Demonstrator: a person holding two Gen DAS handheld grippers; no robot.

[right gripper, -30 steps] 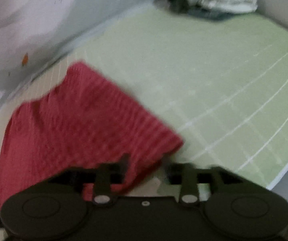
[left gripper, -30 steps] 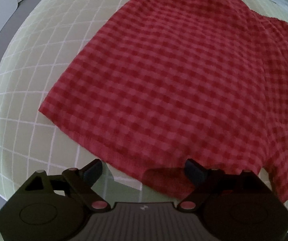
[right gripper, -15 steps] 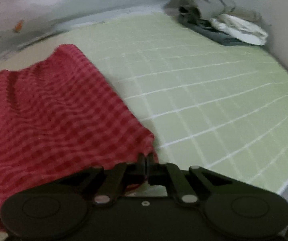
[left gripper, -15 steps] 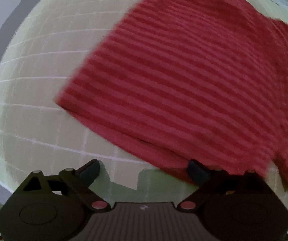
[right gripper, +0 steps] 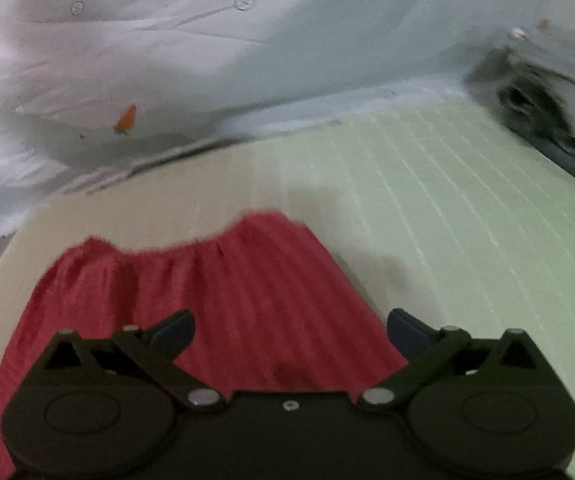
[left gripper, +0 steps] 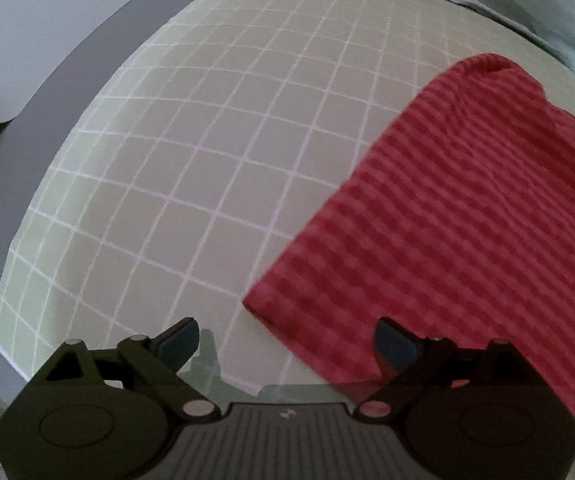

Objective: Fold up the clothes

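A red checked garment (left gripper: 459,216) lies flat on the pale green gridded mat (left gripper: 207,152), filling the right half of the left wrist view. My left gripper (left gripper: 287,340) is open; the cloth's near corner sits just ahead of its right finger, and no cloth is pinched. In the right wrist view the same red garment (right gripper: 247,288) spreads out ahead, with its gathered far edge wrinkled. Above its near edge my right gripper (right gripper: 291,330) is open, holding nothing.
A grey bare border (left gripper: 19,152) runs along the mat's left side, with a white pillow-like shape (left gripper: 35,28) beyond. White bedding with small orange prints (right gripper: 127,80) rises behind the mat. A dark pile of clothes (right gripper: 547,120) sits at the far right.
My right gripper was shut on the garment's corner half a second ago and is now open. The left gripper has swung left, so the garment now sits to its right.
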